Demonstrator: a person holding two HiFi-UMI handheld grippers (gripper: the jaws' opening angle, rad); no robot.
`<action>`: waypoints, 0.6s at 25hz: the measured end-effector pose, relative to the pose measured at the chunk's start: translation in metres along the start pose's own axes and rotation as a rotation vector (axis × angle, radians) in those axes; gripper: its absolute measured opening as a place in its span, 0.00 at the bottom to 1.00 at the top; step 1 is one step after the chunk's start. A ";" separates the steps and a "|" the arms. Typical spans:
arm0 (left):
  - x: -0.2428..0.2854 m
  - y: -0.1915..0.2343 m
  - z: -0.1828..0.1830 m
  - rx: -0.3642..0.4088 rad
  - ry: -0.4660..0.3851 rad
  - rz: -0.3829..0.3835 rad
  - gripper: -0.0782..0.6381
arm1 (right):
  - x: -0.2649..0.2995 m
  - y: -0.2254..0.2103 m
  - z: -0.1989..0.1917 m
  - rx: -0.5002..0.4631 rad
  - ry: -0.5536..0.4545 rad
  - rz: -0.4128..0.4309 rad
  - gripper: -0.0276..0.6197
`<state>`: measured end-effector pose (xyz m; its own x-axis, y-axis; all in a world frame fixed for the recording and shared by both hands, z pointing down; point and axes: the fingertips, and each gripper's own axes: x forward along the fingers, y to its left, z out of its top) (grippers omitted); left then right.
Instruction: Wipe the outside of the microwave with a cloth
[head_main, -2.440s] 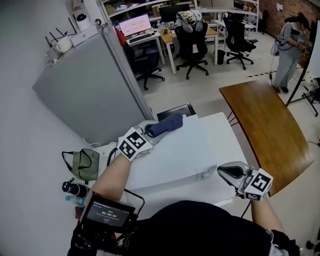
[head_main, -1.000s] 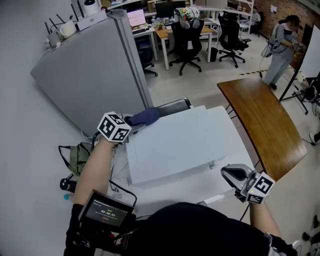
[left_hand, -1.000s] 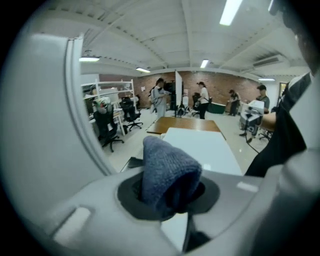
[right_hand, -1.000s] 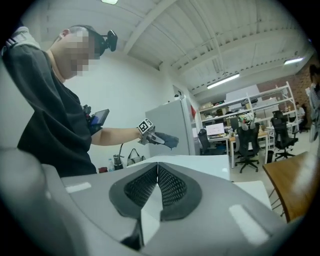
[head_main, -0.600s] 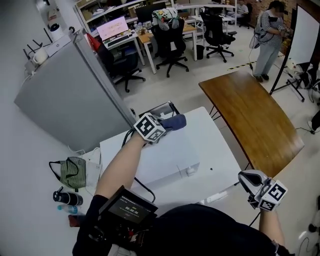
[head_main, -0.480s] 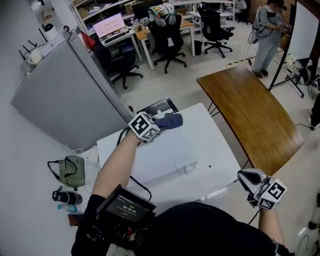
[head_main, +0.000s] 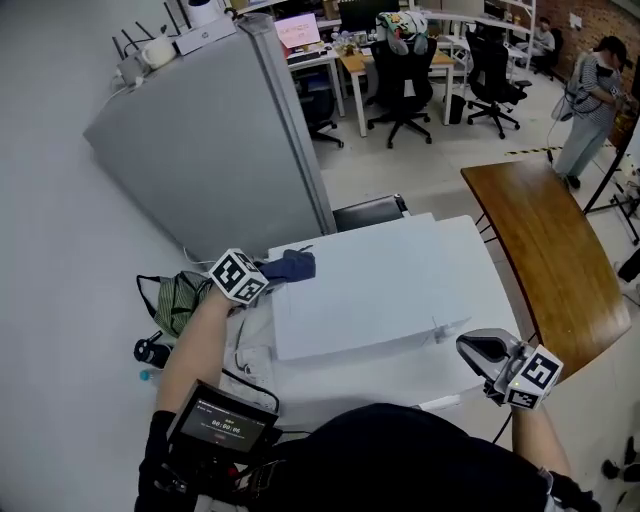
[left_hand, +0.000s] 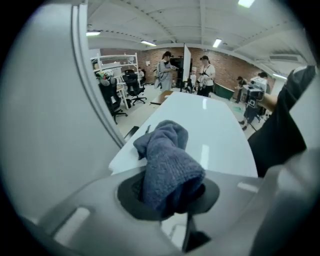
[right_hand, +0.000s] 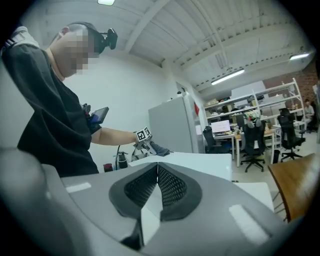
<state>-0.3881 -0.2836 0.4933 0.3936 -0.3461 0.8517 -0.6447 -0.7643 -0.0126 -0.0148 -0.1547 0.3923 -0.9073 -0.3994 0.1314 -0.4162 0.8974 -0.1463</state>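
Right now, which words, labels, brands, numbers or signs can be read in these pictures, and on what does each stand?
Nothing can be read for certain.
Small screen at the person's chest: light digits, too small to read.
White box on the grey cabinet: small mark, too blurred.
Cubes on left gripper and right gripper: square patterns, no words.

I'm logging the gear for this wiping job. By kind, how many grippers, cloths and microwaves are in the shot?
Grippers: 2 (left gripper, shut on the cloth; right gripper, shut and empty)
Cloths: 1 (blue cloth)
Microwaves: 1 (white microwave)
Total: 4
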 end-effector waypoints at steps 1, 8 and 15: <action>-0.013 0.005 -0.022 -0.009 0.010 0.016 0.21 | 0.015 0.011 0.004 -0.005 -0.003 0.024 0.05; -0.068 0.012 -0.008 0.006 -0.118 0.066 0.21 | 0.047 0.040 0.019 -0.008 -0.029 0.084 0.05; 0.024 -0.096 0.208 0.203 -0.285 -0.131 0.21 | -0.075 -0.023 0.012 -0.002 -0.047 -0.119 0.05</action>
<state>-0.1801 -0.3314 0.4054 0.6492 -0.3543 0.6731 -0.4452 -0.8945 -0.0415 0.0620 -0.1481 0.3744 -0.8535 -0.5110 0.1017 -0.5207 0.8438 -0.1301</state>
